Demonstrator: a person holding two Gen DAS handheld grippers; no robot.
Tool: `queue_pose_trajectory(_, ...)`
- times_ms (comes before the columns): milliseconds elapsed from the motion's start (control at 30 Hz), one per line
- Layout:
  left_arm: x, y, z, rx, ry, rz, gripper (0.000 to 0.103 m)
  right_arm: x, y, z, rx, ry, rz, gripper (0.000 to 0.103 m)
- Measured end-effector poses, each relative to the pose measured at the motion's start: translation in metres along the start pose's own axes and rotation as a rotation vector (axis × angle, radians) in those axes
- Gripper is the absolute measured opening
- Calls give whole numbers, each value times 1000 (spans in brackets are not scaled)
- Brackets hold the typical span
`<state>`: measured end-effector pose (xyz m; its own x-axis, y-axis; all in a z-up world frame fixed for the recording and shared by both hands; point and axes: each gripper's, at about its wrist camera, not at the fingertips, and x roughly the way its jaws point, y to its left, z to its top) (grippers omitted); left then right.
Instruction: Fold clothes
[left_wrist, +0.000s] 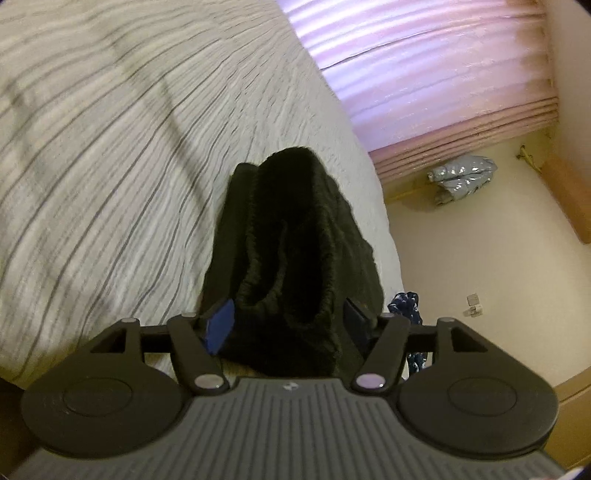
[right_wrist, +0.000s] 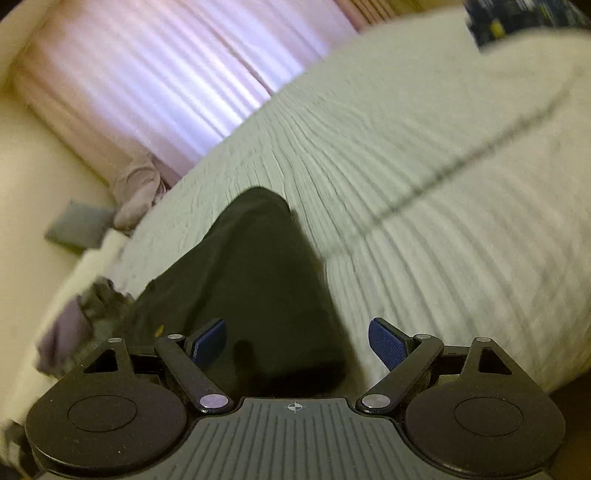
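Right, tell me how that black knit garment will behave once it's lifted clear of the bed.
The black knit garment looks floppy: it hangs in soft folds from the left hand-held gripper, so it will probably sag and swing. Its thick ribbed knit suggests some weight and a fair grip. The right hand-held gripper stands open, so that side may droop.

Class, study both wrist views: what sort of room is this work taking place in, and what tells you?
Most likely a bedroom. A bed with a striped bedspread fills both views, pink curtains hang over a lit window beside it, and a black garment lies on the bedspread.

Pink curtain (left_wrist: 424, 70), silver bundle (left_wrist: 460, 177) below
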<state>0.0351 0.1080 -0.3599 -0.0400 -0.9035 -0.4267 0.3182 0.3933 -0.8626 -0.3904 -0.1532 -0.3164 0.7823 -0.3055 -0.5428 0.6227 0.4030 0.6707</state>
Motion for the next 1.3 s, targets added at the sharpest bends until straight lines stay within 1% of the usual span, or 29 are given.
queue_pose_trajectory(67,4,3,2,-18,-6,-8,59,4,-3,1,29,17,10,88)
queue_pose_trajectory(133,8,4,5,-30,-10,-13,53,9,-4,3,46,28,14,87)
queue_pose_trajectory(167,9,3,5,-15,-11,-6,47,12,-3,5,48,30,13,86)
queue_pose_trajectory(233,11,-2,5,27,-12,7,45,17,-3,3,46,33,19,81)
queue_pose_trajectory(267,10,-3,4,38,-12,7,44,21,-2,4,44,33,15,81)
queue_pose_trajectory(433,7,0,1,51,-16,-4,42,32,1,2,23,33,0,81)
queue_pose_trajectory(500,10,-2,2,59,-11,4,45,33,1,1,16,32,-3,81)
queue_pose_trajectory(567,14,-4,4,66,-5,8,45,34,1,1,12,33,-7,81)
queue_pose_trajectory(600,14,-6,4,77,-6,10,40,34,2,1,10,33,-11,81)
queue_pose_trajectory(633,12,-10,4,100,-17,15,33,34,3,1,8,33,-16,81)
queue_pose_trajectory(667,8,-13,3,121,-33,20,22,33,5,1,-2,33,-18,81)
queue_pose_trajectory(700,4,-15,3,135,-49,20,18,33,8,1,-13,33,-20,81)
queue_pose_trajectory(767,-5,-16,2,141,-75,7,16,31,12,2,-34,33,-24,81)
queue_pose_trajectory(833,-13,-16,1,161,-105,19,16,30,16,0,-63,31,-22,81)
queue_pose_trajectory(867,-15,-13,1,159,-114,29,16,30,19,-1,-85,29,-23,78)
queue_pose_trajectory(900,-15,-8,1,152,-117,39,16,30,21,-2,-111,27,-32,77)
queue_pose_trajectory(967,-8,0,1,158,-113,53,17,33,27,-7,-163,25,-63,77)
queue_pose_trajectory(1067,-2,0,1,178,-120,68,18,41,32,-15,-230,22,-122,77)
queue_pose_trajectory(1167,0,-7,2,228,-129,87,18,39,33,-19,-247,7,-130,77)
queue_pose_trajectory(1300,-2,-12,3,245,-125,100,18,32,29,-18,-243,-6,-115,77)
